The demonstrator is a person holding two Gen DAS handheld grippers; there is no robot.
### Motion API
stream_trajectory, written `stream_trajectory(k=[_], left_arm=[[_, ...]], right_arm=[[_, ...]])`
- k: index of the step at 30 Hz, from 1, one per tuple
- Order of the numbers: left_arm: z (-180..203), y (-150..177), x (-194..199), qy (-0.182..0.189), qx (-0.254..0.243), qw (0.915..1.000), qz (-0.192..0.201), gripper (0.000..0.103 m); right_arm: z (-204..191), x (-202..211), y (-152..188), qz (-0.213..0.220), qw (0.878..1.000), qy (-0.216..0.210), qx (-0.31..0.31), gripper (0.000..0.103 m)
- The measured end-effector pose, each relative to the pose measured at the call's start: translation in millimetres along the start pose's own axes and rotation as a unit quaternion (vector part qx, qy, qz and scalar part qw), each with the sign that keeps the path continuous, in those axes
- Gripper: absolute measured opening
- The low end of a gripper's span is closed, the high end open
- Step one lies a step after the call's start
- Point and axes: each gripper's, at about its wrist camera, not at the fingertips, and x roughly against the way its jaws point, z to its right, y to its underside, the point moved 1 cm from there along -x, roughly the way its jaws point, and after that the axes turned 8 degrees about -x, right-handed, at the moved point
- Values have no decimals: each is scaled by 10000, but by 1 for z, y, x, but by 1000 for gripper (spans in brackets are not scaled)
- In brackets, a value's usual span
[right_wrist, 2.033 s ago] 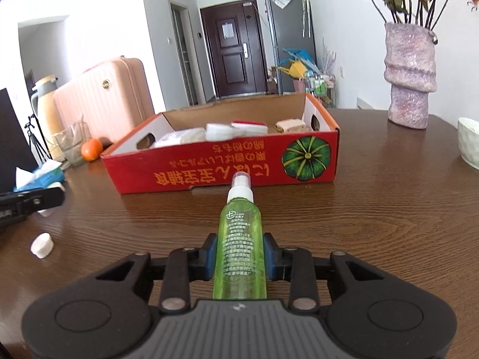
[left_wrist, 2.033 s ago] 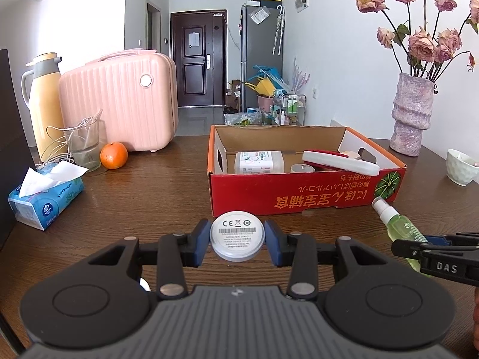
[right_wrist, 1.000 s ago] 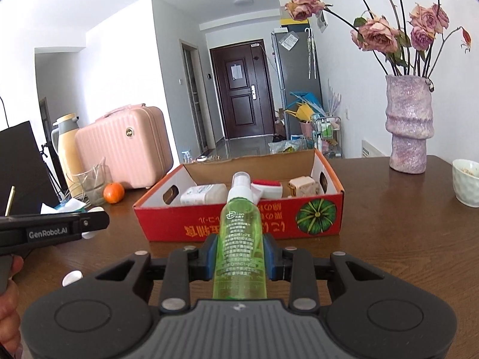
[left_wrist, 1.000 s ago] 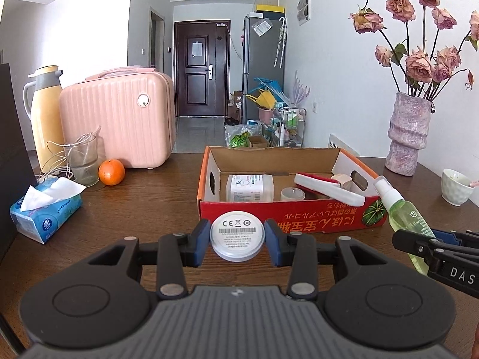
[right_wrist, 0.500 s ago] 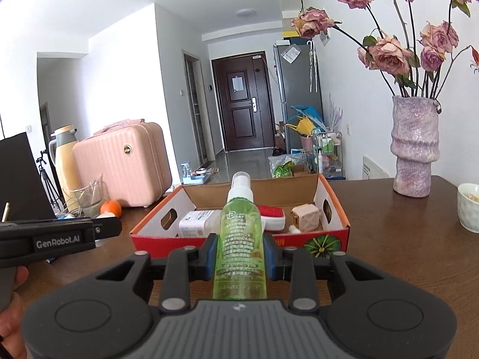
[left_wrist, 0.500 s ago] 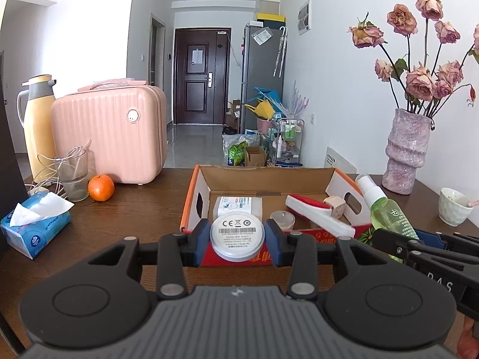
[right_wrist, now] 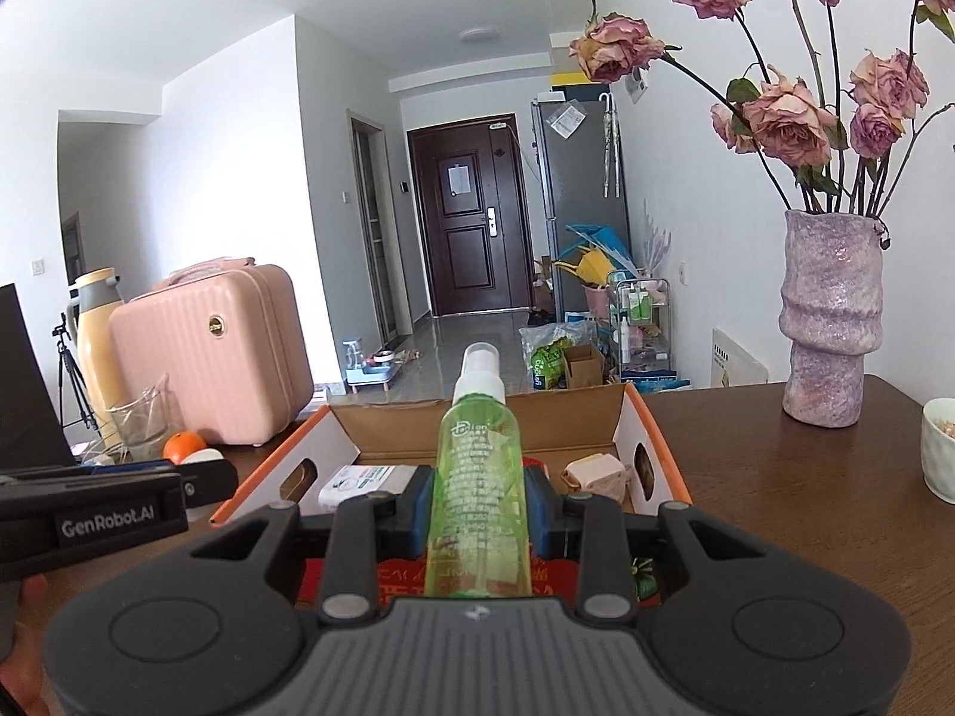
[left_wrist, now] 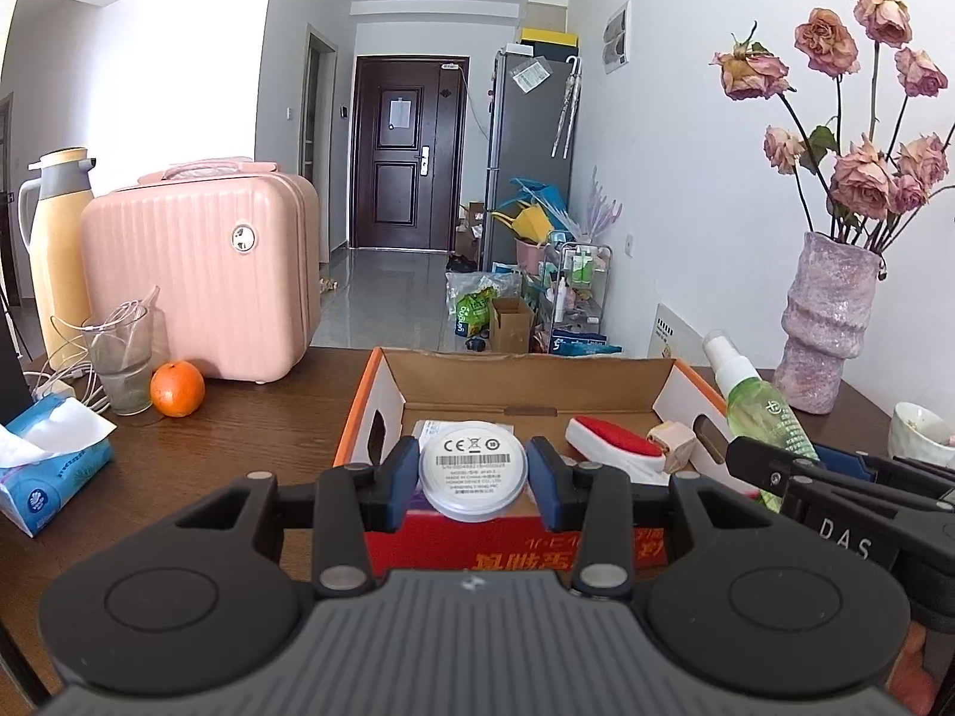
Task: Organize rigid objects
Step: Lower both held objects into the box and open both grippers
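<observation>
My left gripper [left_wrist: 473, 480] is shut on a round white disc [left_wrist: 473, 471] with a printed label, held above the near wall of the open red cardboard box [left_wrist: 382, 400]. My right gripper [right_wrist: 477, 507] is shut on a green spray bottle [right_wrist: 477, 477], nozzle forward, also raised at the box's near edge [right_wrist: 662, 447]. The bottle also shows in the left wrist view [left_wrist: 758, 411]. Inside the box lie a white packet [right_wrist: 358, 480], a red and white case [left_wrist: 615, 441] and a small beige block [right_wrist: 597, 474].
On the brown table stand a pink suitcase [left_wrist: 203, 280], a yellow thermos [left_wrist: 57, 250], a glass with cables [left_wrist: 122, 358], an orange [left_wrist: 177, 389] and a tissue pack [left_wrist: 48, 465] at left. A purple flower vase [right_wrist: 832, 322] and a white cup [right_wrist: 940, 447] stand at right.
Both grippers have risen from the table and moved forward to the box, each still holding its object. The box now shows from higher up, closer and more open.
</observation>
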Motion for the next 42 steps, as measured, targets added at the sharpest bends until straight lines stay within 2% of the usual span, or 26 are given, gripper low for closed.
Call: stream_trajectory(k=[17, 42], left_arm=[[6, -18, -54, -52, 206, 9997, -124, 40], [6, -31, -133, -235, 96, 9989, -390, 40]], right_arm=[[11, -56, -12, -58, 9999, 65, -97, 30], [26, -129, -24, -238, 9993, 269, -86, 30]])
